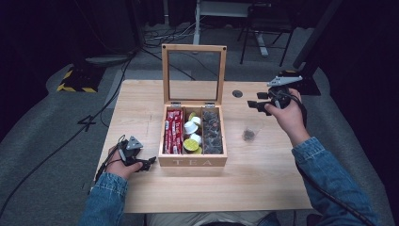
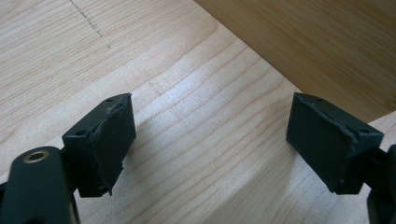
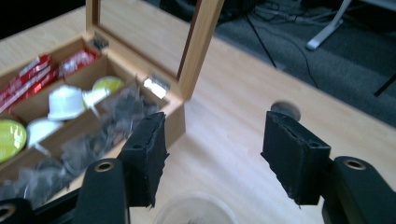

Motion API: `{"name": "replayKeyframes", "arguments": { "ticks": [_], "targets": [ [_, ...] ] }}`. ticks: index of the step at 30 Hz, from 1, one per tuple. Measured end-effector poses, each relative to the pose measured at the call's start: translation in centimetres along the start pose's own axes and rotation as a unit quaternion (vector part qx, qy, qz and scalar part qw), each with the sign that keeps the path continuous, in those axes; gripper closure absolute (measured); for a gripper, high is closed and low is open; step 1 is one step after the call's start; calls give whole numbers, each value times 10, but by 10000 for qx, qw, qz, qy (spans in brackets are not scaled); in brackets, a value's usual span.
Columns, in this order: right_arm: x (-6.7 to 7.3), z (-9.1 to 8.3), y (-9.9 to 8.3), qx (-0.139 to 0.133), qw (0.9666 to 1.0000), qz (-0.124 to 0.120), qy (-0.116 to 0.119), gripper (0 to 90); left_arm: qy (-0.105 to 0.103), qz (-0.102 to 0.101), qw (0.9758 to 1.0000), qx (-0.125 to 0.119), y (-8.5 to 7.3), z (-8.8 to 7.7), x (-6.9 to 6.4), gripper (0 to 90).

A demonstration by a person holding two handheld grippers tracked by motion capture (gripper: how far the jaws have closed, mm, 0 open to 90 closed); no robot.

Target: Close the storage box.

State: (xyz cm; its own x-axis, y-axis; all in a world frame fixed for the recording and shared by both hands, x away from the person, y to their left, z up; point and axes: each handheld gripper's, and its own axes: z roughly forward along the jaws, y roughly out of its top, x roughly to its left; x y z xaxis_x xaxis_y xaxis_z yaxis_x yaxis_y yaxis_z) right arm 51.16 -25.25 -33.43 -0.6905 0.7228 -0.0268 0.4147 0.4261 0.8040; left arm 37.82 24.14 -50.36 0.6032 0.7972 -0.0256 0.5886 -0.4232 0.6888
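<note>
Plainly, we see the right gripper [image 1: 258,105] raised above the far right part of the table [image 1: 263,188], its jaws apart with nothing between them. In the right gripper view those open jaws [image 3: 212,154] look over the rim of a small clear cup [image 3: 196,210] at the bottom edge; from above, the cup [image 1: 249,135] stands on the table, to the right of the tea box [image 1: 193,161] and apart from it, with something dark inside that we cannot make out, perhaps a tea bag.

The box's glass lid [image 1: 194,73] stands upright. Red packets [image 1: 173,132] fill its left compartment, white and yellow-green capsules [image 1: 192,136] the middle, dark sachets [image 1: 211,133] the right.

Our left gripper [image 1: 146,163] rests on the table just beside the box's front left corner, jaws wide apart over bare wood [image 2: 212,154].
</note>
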Motion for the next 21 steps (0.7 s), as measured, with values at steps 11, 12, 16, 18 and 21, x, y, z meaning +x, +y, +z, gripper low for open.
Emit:
{"name": "replayKeyframes", "arguments": {
  "ticks": [11,12,16,18,21],
  "targets": [
    [-14,14,43,-510,9984,160,167,372,103,-151,9998,-23,-8,-7,0,161],
    [-15,15,47,-561,9981,167,173,370,116,-155,9998,-32,-8,-7,-1,161],
    [-18,19,61,-666,9974,186,190,368,117,-154,9998,-32,-8,-7,-1,161],
    [-20,27,72,-715,9971,160,183,362,116,-154,9998,-32,-8,-7,-1,161],
    [-21,35,78,-696,9974,87,152,363,115,-156,9998,-32,-8,-7,-1,161]
  ]
}}
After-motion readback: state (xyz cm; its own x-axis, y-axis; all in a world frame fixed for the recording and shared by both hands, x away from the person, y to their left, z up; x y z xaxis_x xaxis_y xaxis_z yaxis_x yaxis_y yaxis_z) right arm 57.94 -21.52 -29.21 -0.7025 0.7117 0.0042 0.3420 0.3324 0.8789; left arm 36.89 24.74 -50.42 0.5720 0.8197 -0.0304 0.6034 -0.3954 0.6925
